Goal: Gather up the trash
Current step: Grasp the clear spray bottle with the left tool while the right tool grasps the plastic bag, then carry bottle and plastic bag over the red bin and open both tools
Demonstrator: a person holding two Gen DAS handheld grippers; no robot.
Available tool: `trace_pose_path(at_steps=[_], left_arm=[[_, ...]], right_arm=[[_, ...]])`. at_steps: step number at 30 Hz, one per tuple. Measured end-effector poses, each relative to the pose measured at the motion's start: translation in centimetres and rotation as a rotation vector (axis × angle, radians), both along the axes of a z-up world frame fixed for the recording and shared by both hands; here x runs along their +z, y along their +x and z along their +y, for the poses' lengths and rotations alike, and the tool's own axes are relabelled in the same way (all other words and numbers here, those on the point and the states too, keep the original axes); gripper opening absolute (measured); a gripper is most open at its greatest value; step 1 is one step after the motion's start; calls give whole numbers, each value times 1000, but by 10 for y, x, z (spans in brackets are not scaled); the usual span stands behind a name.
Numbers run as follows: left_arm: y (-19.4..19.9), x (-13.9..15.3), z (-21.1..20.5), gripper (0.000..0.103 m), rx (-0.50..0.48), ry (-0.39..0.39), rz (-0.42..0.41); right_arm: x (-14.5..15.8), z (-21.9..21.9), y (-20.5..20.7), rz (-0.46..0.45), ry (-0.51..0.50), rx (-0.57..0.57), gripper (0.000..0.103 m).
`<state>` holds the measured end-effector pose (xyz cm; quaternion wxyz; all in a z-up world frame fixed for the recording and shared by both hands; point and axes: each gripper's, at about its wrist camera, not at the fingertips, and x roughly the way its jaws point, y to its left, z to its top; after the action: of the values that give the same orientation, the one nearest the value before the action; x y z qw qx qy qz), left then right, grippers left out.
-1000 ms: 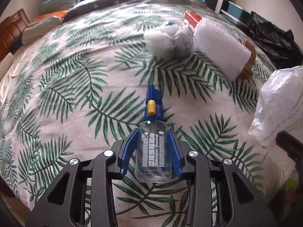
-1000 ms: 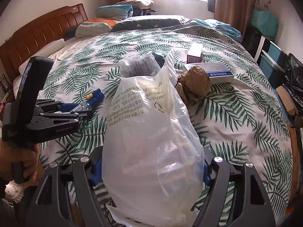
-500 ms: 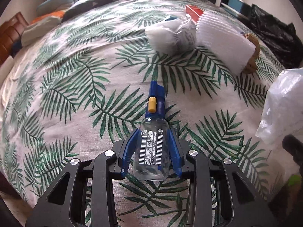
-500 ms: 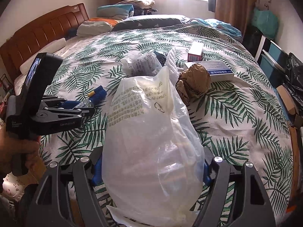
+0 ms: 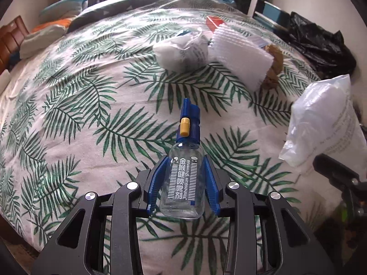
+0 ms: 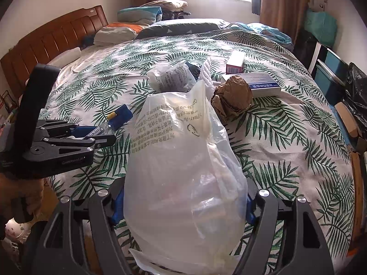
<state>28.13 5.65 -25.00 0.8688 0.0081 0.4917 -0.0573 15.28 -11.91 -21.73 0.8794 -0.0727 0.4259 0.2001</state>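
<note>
My left gripper is shut on a clear spray bottle with a blue and yellow nozzle, held just above the leaf-print bedspread. It also shows in the right wrist view, left of the bag. My right gripper is shut on a white translucent plastic bag, partly filled; the bag hides the fingertips. The bag shows at the right in the left wrist view. Loose trash lies farther up the bed: a crumpled white bag, white foam wrap and a brown paper ball.
A pink box and a blue-and-white box lie beyond the paper ball. Pillows and a wooden headboard are at the far left. A black bin bag and storage boxes stand beside the bed on the right.
The left gripper with the bottle has shifted a little toward the bag and lifted slightly. The right gripper and bag have barely moved.
</note>
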Motion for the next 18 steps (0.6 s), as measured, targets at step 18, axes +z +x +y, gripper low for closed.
trace_pose_path(at_steps=[18], left_arm=[[-97,25,-22,35,-62,-44,-17]], right_arm=[[20,-23,-63,-18,21,26,66]])
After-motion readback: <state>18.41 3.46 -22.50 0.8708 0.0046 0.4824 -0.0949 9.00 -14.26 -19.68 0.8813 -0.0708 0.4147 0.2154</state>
